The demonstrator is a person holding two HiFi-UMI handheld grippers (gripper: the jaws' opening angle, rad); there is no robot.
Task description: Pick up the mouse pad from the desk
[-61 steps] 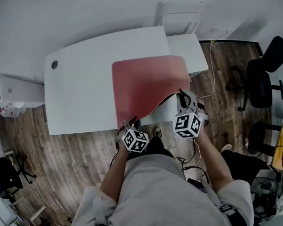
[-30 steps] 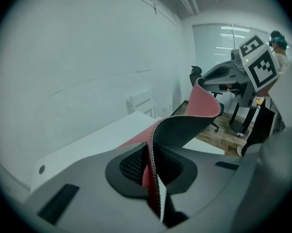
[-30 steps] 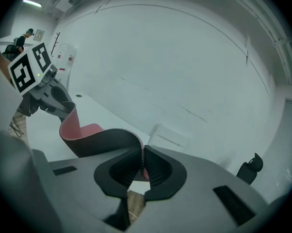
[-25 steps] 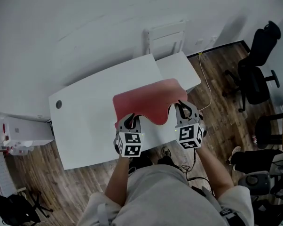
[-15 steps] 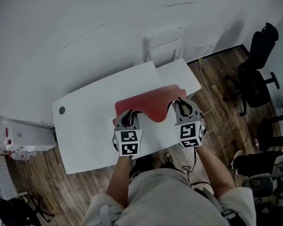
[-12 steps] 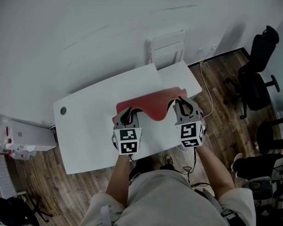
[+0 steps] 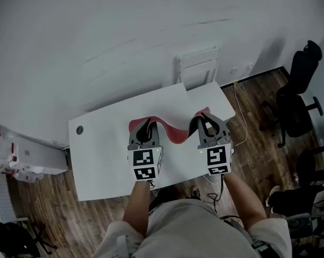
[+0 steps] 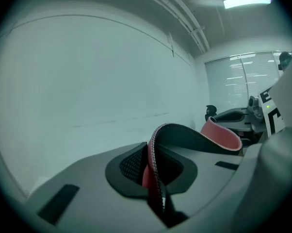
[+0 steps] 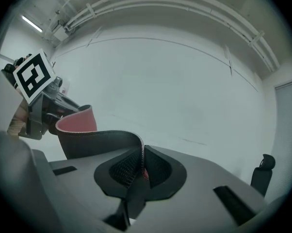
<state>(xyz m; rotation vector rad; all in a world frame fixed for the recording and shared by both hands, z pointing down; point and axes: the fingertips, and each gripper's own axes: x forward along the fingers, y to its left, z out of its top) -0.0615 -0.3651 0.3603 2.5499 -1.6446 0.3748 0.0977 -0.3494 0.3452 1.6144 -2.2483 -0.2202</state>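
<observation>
Both grippers were clamped on the mouse pad (image 7: 171,131), one at each near corner. In the left gripper view the left gripper (image 8: 153,181) had its jaws drawn narrow on the pad's stitched edge (image 8: 185,136), dark underside towards the camera. The right gripper view showed the right gripper (image 9: 136,173) pinching the opposite corner (image 9: 102,141) the same way.

Position: from the head view the pad hung between the left gripper (image 7: 145,128) and the right gripper (image 7: 208,123), above the white desk (image 7: 100,149). It appeared clear of the surface, though its far edge was partly hidden behind the jaws.

Handling, as judged: light, thin and very floppy. It sagged in a deep curve between the two holds and curled over at each corner, red face in. The rubbery backing should resist slipping in the pads. Nothing fragile about it. Two corner grips on one edge suit it; a single grip would let it fold and swing. Spreading the grippers apart would take out the sag.

Against the earliest frame: then most of the pad lay flat on the desk with only its near edge raised. By now both grippers had come up well above the desk, and the pad had gone from a flat sheet to a drooping strip.
</observation>
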